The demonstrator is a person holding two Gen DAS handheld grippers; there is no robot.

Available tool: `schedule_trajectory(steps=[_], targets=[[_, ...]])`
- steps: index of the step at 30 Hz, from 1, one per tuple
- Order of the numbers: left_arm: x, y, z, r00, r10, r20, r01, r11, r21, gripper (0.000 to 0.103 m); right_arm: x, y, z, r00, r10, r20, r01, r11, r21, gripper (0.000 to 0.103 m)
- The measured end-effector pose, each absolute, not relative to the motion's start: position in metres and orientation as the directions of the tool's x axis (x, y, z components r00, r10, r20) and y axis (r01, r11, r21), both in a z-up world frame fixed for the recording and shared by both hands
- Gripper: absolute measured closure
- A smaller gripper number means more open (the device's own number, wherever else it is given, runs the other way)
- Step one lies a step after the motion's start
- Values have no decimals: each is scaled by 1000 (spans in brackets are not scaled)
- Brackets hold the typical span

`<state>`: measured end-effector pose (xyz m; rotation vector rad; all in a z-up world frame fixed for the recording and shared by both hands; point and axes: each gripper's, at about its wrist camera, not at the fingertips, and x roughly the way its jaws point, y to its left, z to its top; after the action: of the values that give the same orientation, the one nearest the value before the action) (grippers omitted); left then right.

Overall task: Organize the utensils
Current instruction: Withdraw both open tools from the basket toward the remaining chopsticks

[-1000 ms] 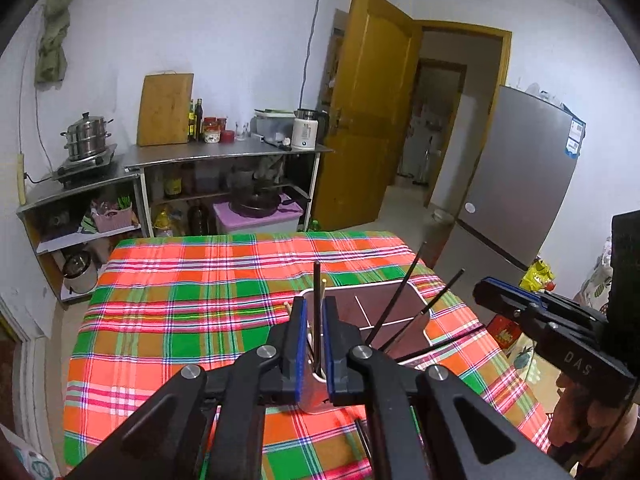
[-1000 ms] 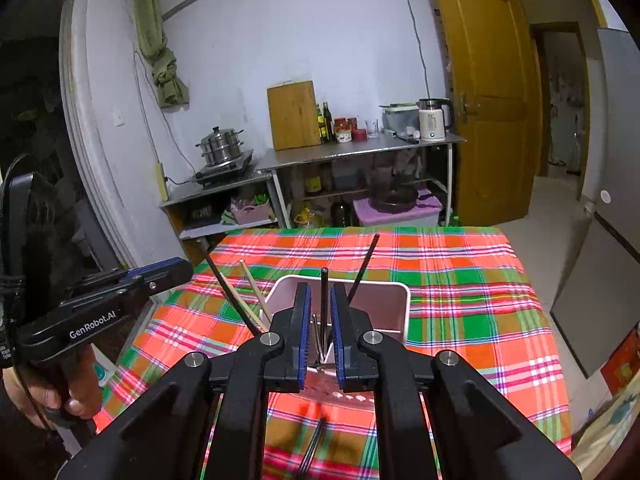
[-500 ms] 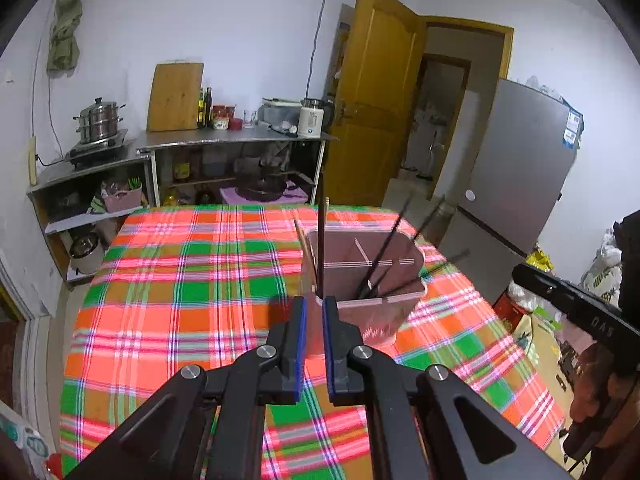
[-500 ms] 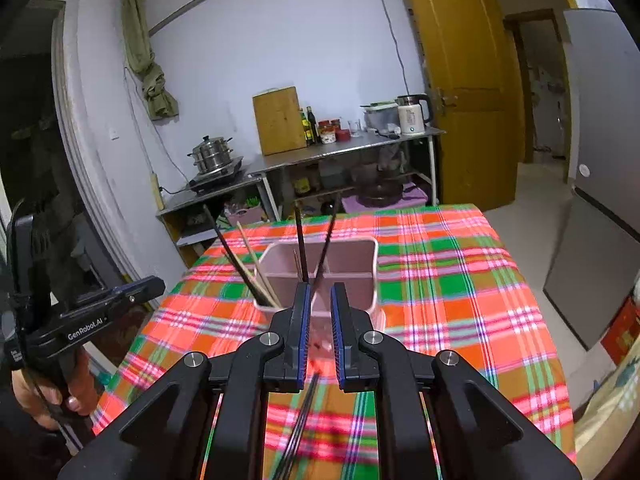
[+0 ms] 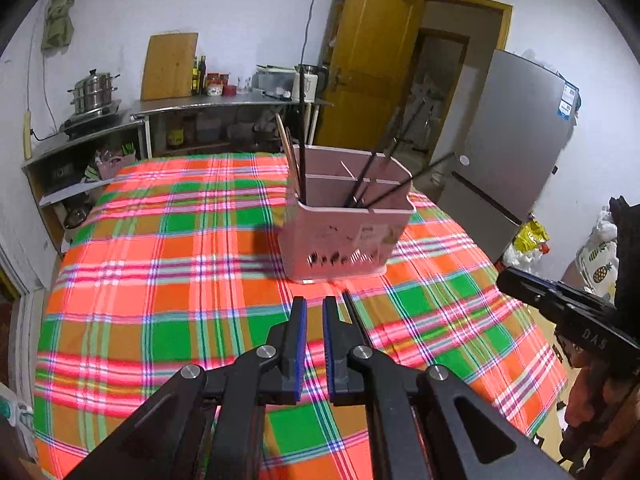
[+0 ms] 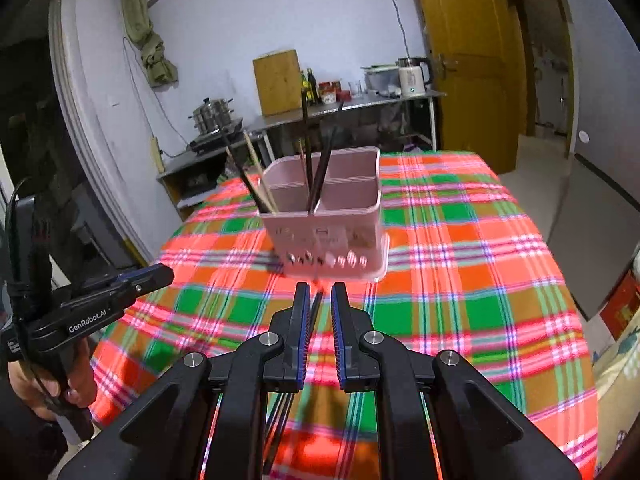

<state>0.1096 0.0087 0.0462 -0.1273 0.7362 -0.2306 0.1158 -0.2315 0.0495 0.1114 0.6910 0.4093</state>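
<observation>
A pink divided utensil holder [image 5: 344, 220] [image 6: 328, 220] stands mid-table on the plaid cloth. Several dark and wooden chopsticks [image 5: 362, 184] [image 6: 316, 176] stick up out of it. My left gripper [image 5: 315, 312] hovers low over the cloth in front of the holder, shut, with nothing between its pads. A dark chopstick pair [image 5: 354, 314] lies on the cloth beside its right finger. My right gripper [image 6: 320, 296] is also in front of the holder, its jaws nearly together and holding nothing. Dark chopsticks [image 6: 317, 304] on the cloth show through its gap and run back under it.
Each gripper appears in the other's view, the right gripper [image 5: 560, 300] at the table's right edge and the left gripper [image 6: 116, 288] at the left edge, a hand under each. Shelves with pots stand by the far wall, a fridge [image 5: 520, 140] on the right.
Both grippers drew back from above the holder and sank toward the cloth. The holder now stands farther ahead, and loose chopsticks on the cloth have come into view.
</observation>
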Motion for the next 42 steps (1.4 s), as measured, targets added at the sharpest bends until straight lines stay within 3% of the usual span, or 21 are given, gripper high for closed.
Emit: schedule_trajectory(steps=[11, 13, 16, 30, 42], targets=[[110, -9, 12, 659, -271, -702, 171, 963, -211, 96, 106, -229, 23, 658, 394, -642, -319, 918, 236, 92], [114, -13, 4, 642, -279, -714, 170, 960, -222, 87, 107, -232, 19, 653, 391, -649, -310, 920, 242, 92], [120, -17, -8, 617, -303, -727, 167, 952, -255, 81, 109, -234, 16, 647, 388, -657, -300, 921, 248, 92], [150, -49, -53, 520, -328, -789, 154, 944, -291, 81, 120, -244, 0, 623, 386, -681, -276, 922, 270, 92], [159, -65, -67, 498, -284, -819, 141, 959, -246, 80, 123, -252, -5, 622, 388, -680, -260, 922, 287, 92]])
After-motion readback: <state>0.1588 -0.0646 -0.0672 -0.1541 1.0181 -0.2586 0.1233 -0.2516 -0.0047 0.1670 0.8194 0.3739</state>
